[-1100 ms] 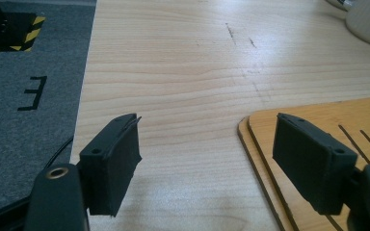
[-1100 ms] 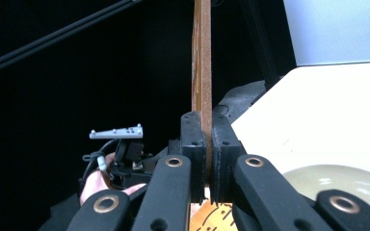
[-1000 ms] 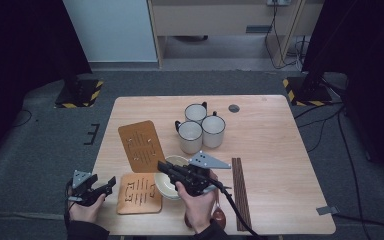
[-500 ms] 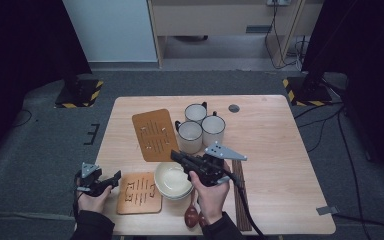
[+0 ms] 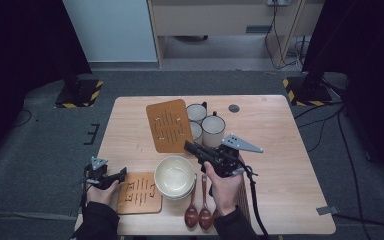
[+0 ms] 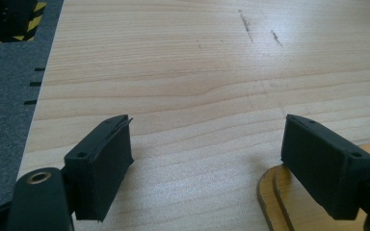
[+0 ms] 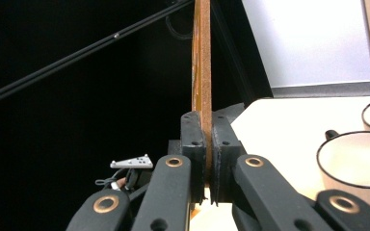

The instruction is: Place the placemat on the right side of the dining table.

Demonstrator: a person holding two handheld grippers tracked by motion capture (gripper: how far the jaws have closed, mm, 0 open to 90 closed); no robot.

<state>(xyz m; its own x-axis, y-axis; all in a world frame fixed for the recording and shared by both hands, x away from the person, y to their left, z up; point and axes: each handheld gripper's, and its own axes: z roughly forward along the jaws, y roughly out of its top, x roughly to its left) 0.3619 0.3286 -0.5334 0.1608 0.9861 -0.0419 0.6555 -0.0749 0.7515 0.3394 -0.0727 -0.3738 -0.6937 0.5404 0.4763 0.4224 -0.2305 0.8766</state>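
Note:
My right gripper (image 5: pixel 192 146) is shut on the edge of a brown slotted wooden mat (image 5: pixel 169 125), which it holds up off the table beside the mugs. In the right gripper view the mat (image 7: pixel 202 57) stands edge-on, clamped between the pads (image 7: pixel 192 139). My left gripper (image 5: pixel 120 173) sits low at the table's left front. It has just been opening and is open on nothing. Its right jaw hangs over the rim of a second mat (image 5: pixel 139 192), which shows as two stacked layers (image 6: pixel 279 192) in the left gripper view.
Stacked cream bowls (image 5: pixel 175 176) sit in front of the raised mat. Two brown spoons (image 5: pixel 197 210) lie near the front edge. Three white mugs (image 5: pixel 207 125) stand behind. A small dark disc (image 5: pixel 234 108) lies at the back. The wooden table (image 5: pixel 290 165) has its left edge near my left gripper.
The right gripper has carried the mat to the right and farther back, toward the mugs, and a little higher. The left gripper has shifted right toward the lying mat.

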